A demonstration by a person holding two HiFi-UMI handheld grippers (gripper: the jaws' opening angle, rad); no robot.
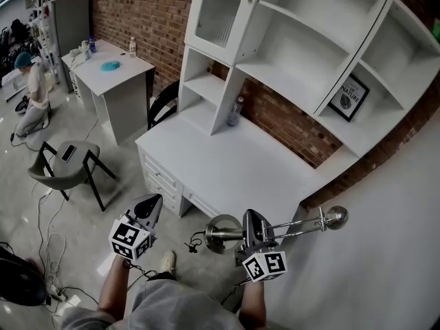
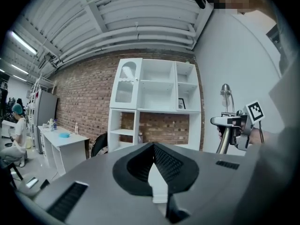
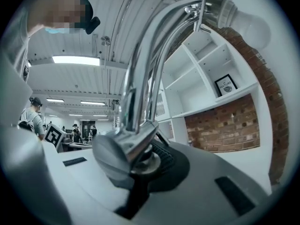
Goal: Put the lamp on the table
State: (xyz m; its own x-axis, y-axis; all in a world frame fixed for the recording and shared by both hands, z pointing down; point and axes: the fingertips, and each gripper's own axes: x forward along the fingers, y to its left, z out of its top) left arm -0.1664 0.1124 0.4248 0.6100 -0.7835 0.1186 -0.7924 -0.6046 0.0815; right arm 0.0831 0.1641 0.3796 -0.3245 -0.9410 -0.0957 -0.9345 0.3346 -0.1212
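The chrome lamp (image 1: 295, 227) lies roughly level in the air in front of the white desk (image 1: 227, 163), its round base (image 1: 221, 232) to the left and its bulb (image 1: 337, 216) to the right. My right gripper (image 1: 253, 218) is shut on its stem near the base. In the right gripper view the lamp's twin tubes (image 3: 140, 78) rise out of the closed jaws of the right gripper (image 3: 144, 159). My left gripper (image 1: 152, 203) is held apart to the left, shut with nothing in it; the left gripper's (image 2: 152, 146) own view shows the lamp (image 2: 228, 125) at the right.
The desk carries a white shelf unit (image 1: 289, 40) with a bottle (image 1: 235, 112) and a framed picture (image 1: 349, 96). A black chair (image 1: 161, 105) stands at the desk's left end. A grey chair (image 1: 69, 160), cables (image 1: 55, 280), a second white table (image 1: 113, 71) and a crouching person (image 1: 31, 95) are to the left.
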